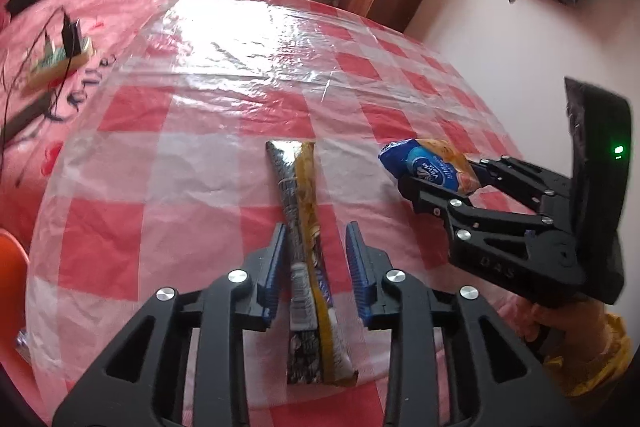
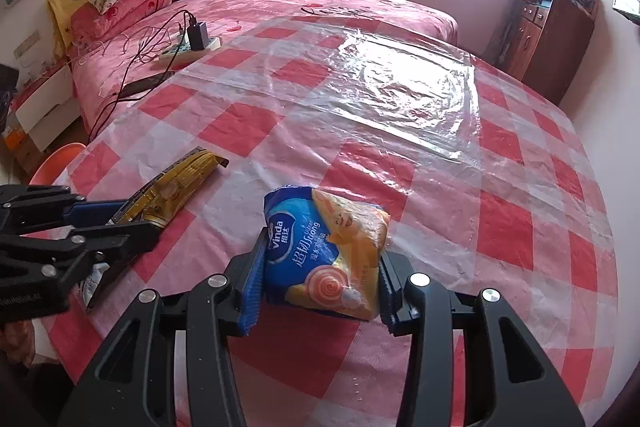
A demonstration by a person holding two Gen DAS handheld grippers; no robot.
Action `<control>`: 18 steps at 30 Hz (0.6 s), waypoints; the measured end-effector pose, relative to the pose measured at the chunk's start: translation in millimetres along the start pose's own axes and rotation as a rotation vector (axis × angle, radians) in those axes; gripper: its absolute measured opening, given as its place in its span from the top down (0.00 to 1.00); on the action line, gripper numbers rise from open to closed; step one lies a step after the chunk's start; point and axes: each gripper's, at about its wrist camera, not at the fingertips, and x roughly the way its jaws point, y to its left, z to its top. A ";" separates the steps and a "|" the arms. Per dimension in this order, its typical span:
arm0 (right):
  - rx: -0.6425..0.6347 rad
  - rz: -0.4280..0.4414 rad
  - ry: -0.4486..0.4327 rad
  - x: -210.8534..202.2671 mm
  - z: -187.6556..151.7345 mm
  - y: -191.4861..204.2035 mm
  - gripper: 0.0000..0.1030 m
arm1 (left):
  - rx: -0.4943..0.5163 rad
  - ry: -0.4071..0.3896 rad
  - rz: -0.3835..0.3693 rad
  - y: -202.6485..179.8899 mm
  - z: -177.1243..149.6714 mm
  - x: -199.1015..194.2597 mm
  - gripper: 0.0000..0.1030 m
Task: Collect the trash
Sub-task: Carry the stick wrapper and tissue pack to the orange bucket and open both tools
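A long, flattened snack wrapper (image 1: 304, 211), yellow and silver, lies on the red-and-white checked table cover (image 1: 200, 167). My left gripper (image 1: 316, 231) stands open astride it, the blue pads on either side and a gap on the right. In the right wrist view the same wrapper (image 2: 188, 175) pokes out past the left gripper (image 2: 136, 215). My right gripper (image 2: 324, 247) is shut on a blue and orange tissue pack (image 2: 320, 267), held just above the cover (image 2: 440, 207). From the left wrist, that pack (image 1: 424, 163) sits in the right gripper (image 1: 436, 173) at the right.
A bed with a pink cover lies beyond the table, with a power strip and charger (image 2: 192, 43), cables and a dark phone (image 2: 146, 83) on it. An orange chair (image 2: 60, 159) stands at the table's left edge. A wooden cabinet (image 2: 552, 39) stands far right.
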 end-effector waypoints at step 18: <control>0.120 0.122 -0.021 -14.9 6.3 -1.4 0.55 | -0.086 -0.069 -0.016 27.8 -5.2 -21.1 0.91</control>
